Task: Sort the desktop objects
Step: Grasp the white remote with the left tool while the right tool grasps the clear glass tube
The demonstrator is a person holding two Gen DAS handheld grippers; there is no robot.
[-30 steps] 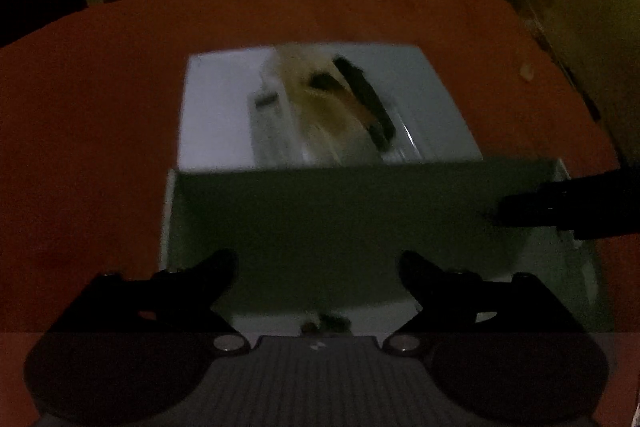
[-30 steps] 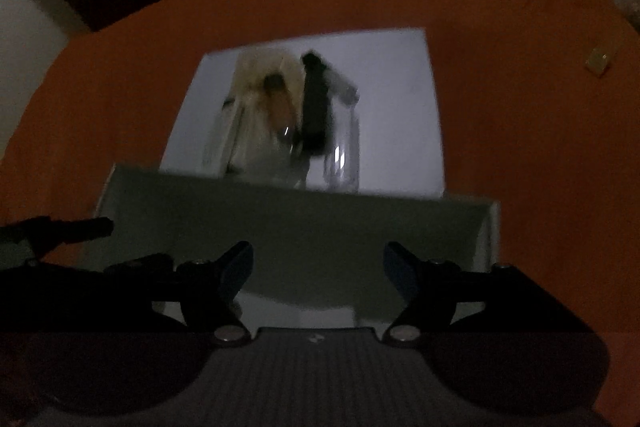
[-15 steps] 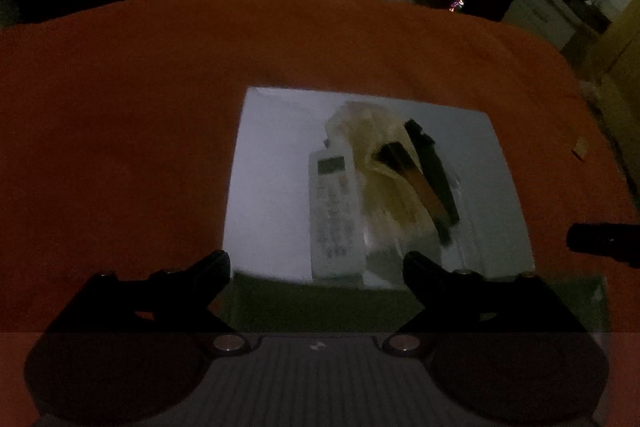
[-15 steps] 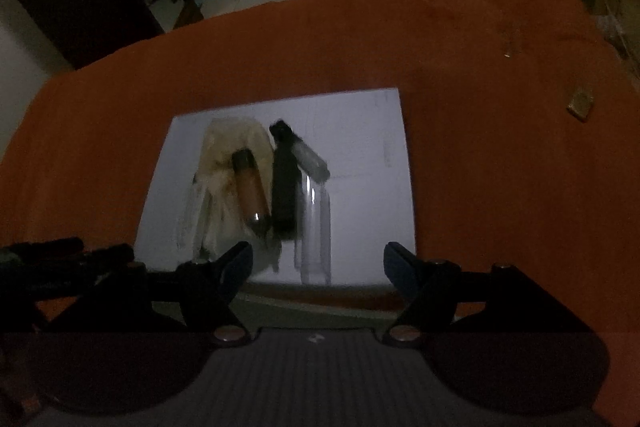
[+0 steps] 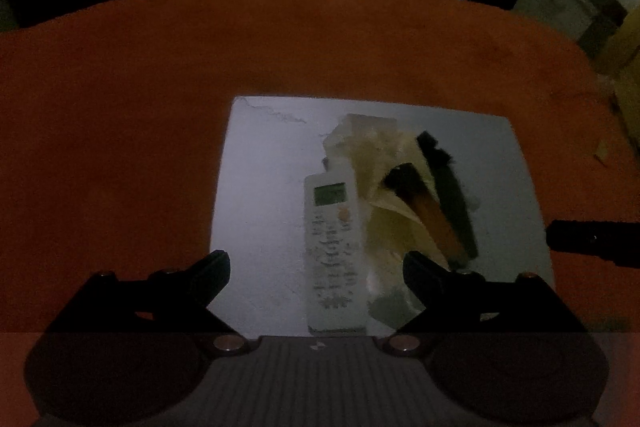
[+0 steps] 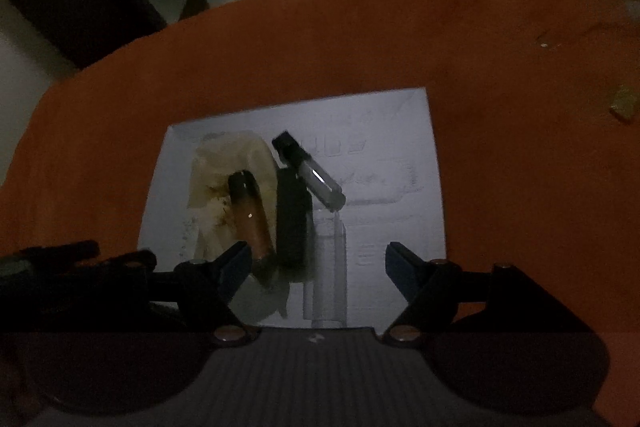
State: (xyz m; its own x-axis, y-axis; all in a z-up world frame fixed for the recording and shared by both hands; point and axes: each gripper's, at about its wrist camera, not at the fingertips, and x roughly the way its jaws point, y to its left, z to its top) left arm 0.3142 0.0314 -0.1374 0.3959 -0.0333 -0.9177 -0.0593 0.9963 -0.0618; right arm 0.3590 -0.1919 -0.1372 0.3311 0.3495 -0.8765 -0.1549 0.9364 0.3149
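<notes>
On an orange cloth lies a white sheet [image 5: 264, 187] carrying a white remote [image 5: 334, 247], a crumpled cream tissue [image 5: 376, 151], a brown bottle [image 5: 428, 211] and a long black item [image 5: 452, 195]. My left gripper [image 5: 316, 261] hangs open above the remote's lower half, gripping nothing. In the right wrist view the brown bottle [image 6: 250, 211], the black item [image 6: 294, 223] and a clear tube with a black cap [image 6: 310, 173] lie side by side. My right gripper [image 6: 319, 253] hovers over their near ends, its jaws opening, with nothing pressed between them.
The orange cloth [image 5: 120, 147] covers the whole table around the sheet. A small yellowish scrap [image 6: 624, 101] lies far right. One finger of the right gripper [image 5: 592, 239] pokes in at the sheet's right edge. Chairs and a dim room lie beyond the far table edge.
The grey panel that filled the foreground has slipped out of the bottom of both views. Both grippers have moved forward over the white sheet, and the remote has come into full view.
</notes>
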